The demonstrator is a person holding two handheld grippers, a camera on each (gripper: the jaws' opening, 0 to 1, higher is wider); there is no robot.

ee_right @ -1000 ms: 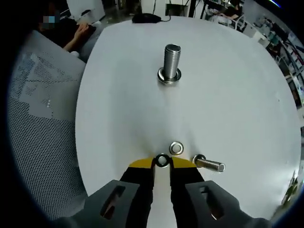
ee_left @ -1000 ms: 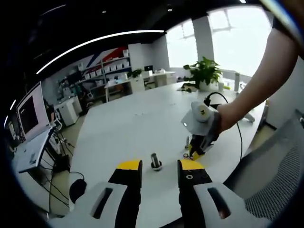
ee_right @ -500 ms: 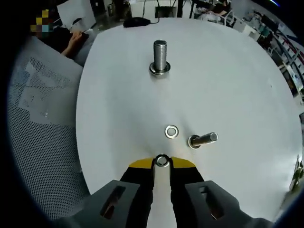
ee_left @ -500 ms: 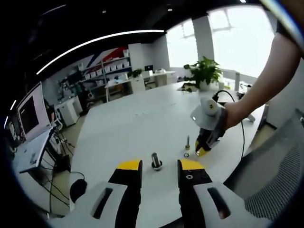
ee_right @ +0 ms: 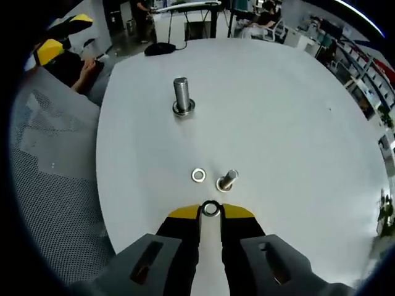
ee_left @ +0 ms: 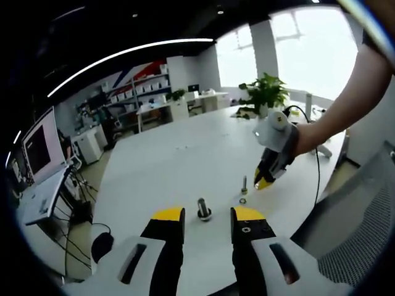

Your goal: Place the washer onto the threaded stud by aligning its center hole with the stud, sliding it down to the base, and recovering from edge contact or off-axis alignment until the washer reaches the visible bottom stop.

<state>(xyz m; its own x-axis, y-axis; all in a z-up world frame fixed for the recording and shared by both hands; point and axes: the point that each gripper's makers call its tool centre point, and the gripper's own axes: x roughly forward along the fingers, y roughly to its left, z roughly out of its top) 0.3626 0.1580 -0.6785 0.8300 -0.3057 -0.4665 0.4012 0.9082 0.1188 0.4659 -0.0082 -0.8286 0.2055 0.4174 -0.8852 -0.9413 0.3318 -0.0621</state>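
- Office shelves and windows sit behind the smooth white table (ee_left: 173, 166); in the left gripper view the threaded stud (ee_left: 202, 208) stands upright just past the left gripper (ee_left: 207, 216), whose yellow-tipped jaws are spread wide on nothing.
- Right gripper (ee_left: 261, 182) hangs above the table, right of the stud.
- Right gripper view: right gripper (ee_right: 210, 211) pinches the round metal washer (ee_right: 210, 209) with its flat face toward the camera.
- Stud (ee_right: 181, 96) stands well beyond, with open table all around it.
- Spare washer (ee_right: 198, 175) lies flat and a second bolt (ee_right: 227, 180) stands between the stud and the gripper.

right gripper (ee_right: 210, 210) raised, jaws clamped, held by a bare forearm (ee_left: 345, 92). left gripper (ee_left: 207, 216) level, jaws parted.
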